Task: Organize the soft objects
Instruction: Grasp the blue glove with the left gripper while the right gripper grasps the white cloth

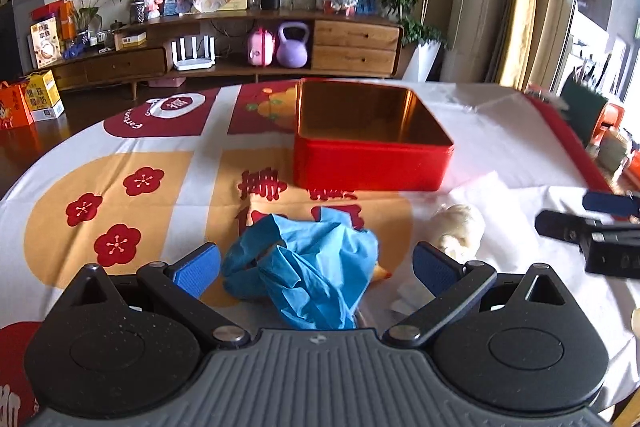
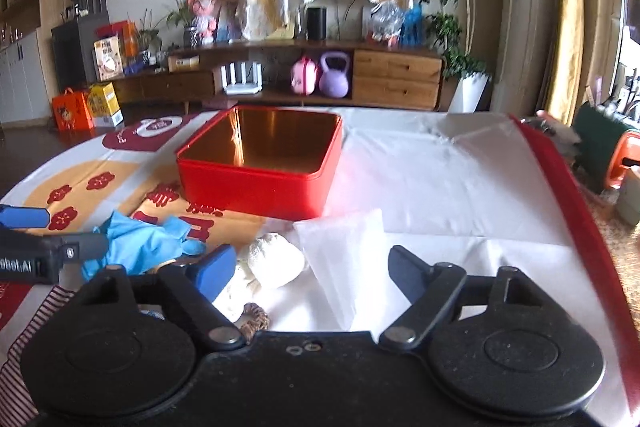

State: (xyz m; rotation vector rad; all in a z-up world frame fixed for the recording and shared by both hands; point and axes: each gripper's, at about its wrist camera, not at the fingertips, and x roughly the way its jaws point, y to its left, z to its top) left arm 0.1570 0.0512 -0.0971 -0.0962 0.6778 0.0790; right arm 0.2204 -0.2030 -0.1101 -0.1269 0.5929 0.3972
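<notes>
A crumpled blue glove (image 1: 308,267) lies on the tablecloth between the open fingers of my left gripper (image 1: 316,267), not gripped. It also shows in the right wrist view (image 2: 140,243). A white soft lump (image 1: 460,227) lies right of it, and shows in the right wrist view (image 2: 276,259). My right gripper (image 2: 310,271) is open over a white plastic bag (image 2: 344,251), with the lump by its left finger. An open red tin (image 1: 372,163) with a gold inside stands behind and looks empty; it also shows in the right wrist view (image 2: 260,183).
A round table with a red, yellow and white printed cloth (image 1: 120,187). A small brown woven ring (image 2: 254,319) lies near the right gripper base. A striped cloth (image 2: 32,327) is at the left. A wooden cabinet (image 1: 240,43) stands beyond the table.
</notes>
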